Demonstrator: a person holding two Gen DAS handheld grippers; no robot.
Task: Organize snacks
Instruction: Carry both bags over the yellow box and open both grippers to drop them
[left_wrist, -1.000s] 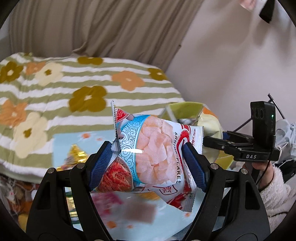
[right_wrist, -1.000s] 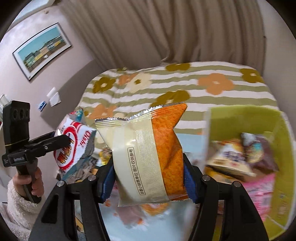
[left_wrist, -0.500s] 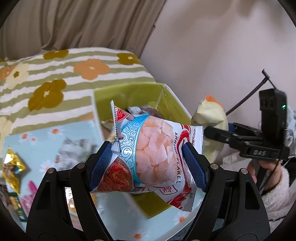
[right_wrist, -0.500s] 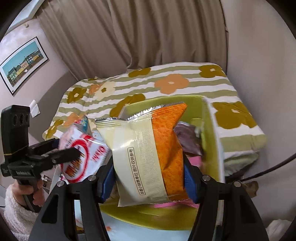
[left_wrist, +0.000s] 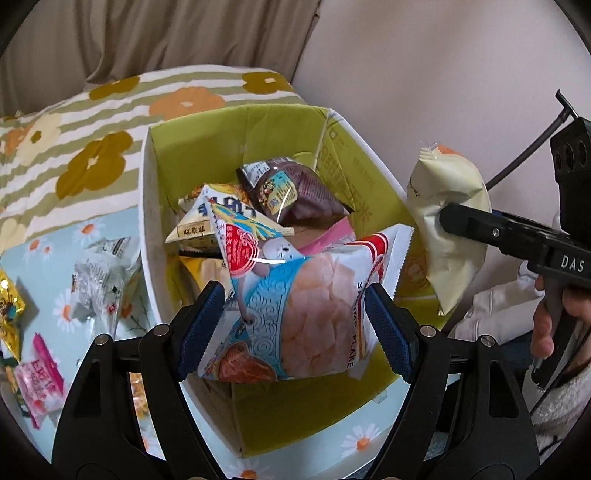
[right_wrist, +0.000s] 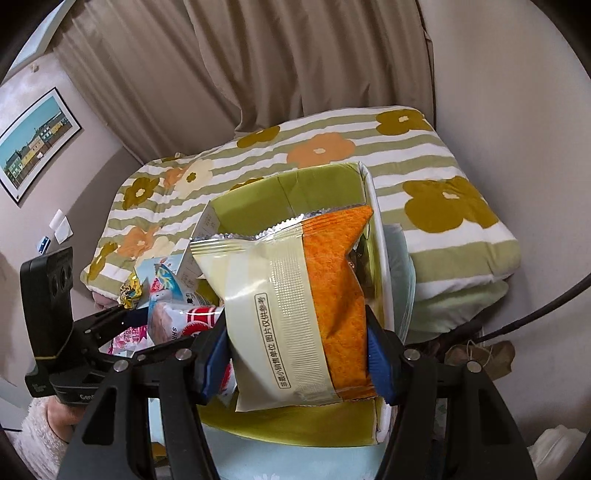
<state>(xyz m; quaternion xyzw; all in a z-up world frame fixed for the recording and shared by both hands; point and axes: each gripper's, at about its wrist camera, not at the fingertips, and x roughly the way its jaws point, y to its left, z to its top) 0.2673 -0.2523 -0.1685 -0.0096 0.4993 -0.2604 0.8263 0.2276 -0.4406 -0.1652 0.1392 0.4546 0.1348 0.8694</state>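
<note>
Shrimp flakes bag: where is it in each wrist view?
Left wrist: shrimp flakes bag bottom centre, clamped in the left claw, above the green box.
Right wrist: only part of it shows, lower left, beside the orange bag.
Shared landmark: the green box.

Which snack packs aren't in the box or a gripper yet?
Three on the daisy cloth left of the green box: the silver-white pack, the gold pack, the pink pack. All others are boxed or gripped.
</note>
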